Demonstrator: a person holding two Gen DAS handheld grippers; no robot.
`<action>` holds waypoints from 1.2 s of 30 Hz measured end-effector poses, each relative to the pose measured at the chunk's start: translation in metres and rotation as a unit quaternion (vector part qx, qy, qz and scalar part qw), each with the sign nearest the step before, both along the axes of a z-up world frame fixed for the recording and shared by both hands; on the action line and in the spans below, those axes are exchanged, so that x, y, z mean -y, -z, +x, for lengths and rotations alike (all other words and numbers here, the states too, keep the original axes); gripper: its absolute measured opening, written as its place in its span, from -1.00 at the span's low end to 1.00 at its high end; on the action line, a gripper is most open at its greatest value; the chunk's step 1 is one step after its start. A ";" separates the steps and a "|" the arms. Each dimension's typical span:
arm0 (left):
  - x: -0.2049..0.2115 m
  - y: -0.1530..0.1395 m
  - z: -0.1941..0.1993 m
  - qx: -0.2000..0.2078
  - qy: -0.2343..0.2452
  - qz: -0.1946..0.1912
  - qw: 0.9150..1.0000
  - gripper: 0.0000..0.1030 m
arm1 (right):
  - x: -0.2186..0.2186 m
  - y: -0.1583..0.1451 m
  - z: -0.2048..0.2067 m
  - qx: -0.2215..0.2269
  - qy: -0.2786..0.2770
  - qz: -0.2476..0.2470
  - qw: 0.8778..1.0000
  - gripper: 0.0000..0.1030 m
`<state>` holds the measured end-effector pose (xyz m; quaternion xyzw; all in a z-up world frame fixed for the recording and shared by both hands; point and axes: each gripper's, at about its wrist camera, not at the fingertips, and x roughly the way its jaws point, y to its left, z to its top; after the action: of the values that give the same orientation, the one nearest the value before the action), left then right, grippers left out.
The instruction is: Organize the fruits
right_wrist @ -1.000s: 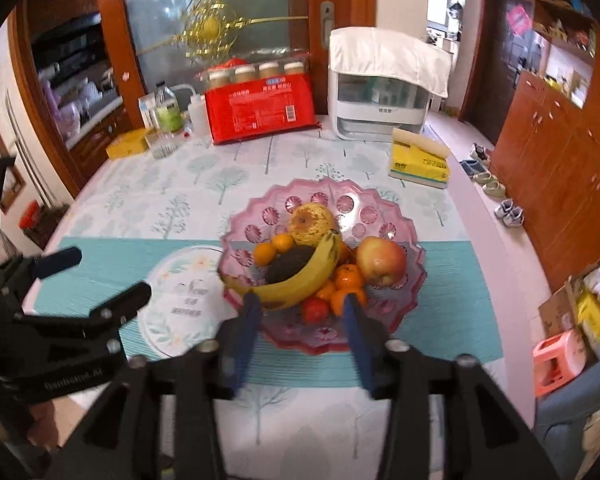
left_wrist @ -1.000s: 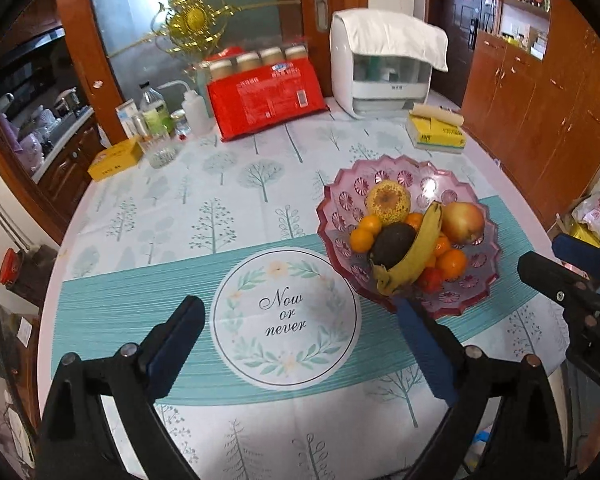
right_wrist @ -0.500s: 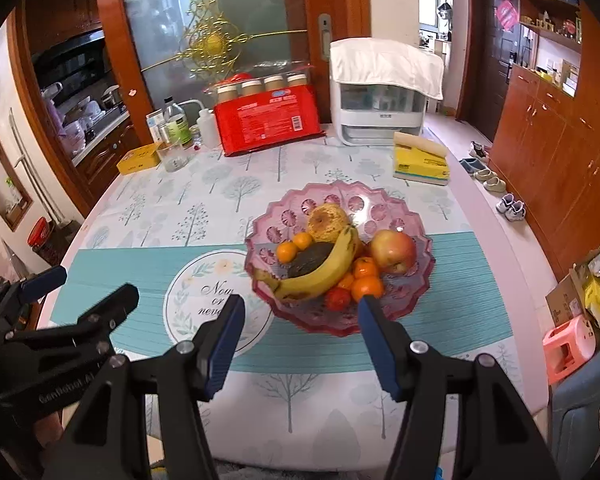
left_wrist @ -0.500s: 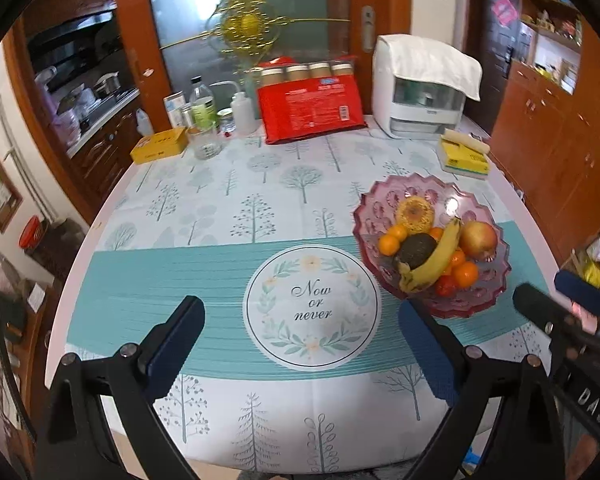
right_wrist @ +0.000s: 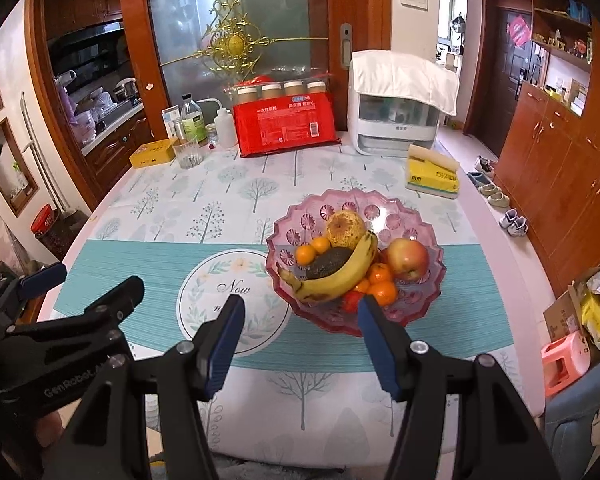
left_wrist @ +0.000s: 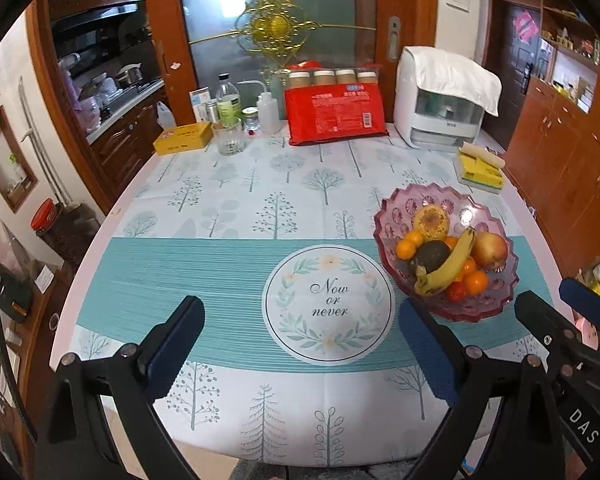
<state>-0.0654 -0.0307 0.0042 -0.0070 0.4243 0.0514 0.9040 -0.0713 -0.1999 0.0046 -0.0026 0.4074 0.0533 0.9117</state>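
Note:
A pink glass fruit bowl (right_wrist: 384, 210) stands on the table's right half; it also shows in the left wrist view (left_wrist: 396, 204). In it lie a banana (right_wrist: 340, 272), an apple (right_wrist: 408, 258), an avocado (right_wrist: 326, 262), a rough yellow fruit (right_wrist: 346, 228), several small oranges (right_wrist: 384, 292) and a red fruit (right_wrist: 350, 300). My right gripper (right_wrist: 300, 312) is open and empty, above the table's near edge just in front of the bowl. My left gripper (left_wrist: 300, 320) is open and empty, over the round "Now or never" print (left_wrist: 328, 304), left of the bowl.
At the table's far edge stand a red package (right_wrist: 286, 128), a white appliance with a cloth (right_wrist: 400, 108), a yellow pack (right_wrist: 432, 176), a glass (right_wrist: 186, 154), bottles (right_wrist: 192, 120) and a yellow box (right_wrist: 152, 152). Wooden cabinets (right_wrist: 560, 152) are right.
Both grippers have pulled back and up from the bowl, so more of the table shows. The right gripper's jaws have widened. The fruit has not moved.

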 end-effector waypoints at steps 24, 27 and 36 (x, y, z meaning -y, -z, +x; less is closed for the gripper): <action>0.006 0.007 0.003 -0.010 -0.006 0.001 1.000 0.89 | 0.006 0.007 0.012 -0.003 -0.006 -0.008 1.000 0.16; 0.009 0.007 0.005 -0.010 -0.009 0.001 1.000 0.89 | 0.008 0.007 0.014 -0.002 -0.006 -0.007 1.000 0.16; 0.010 0.007 0.010 -0.015 -0.009 -0.003 1.000 0.89 | 0.013 0.010 0.019 -0.007 -0.006 -0.005 1.000 0.16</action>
<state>-0.0558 -0.0411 -0.0026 -0.0125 0.4375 0.0588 0.8972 -0.0526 -0.2125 -0.0052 -0.0088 0.4137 0.0567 0.9086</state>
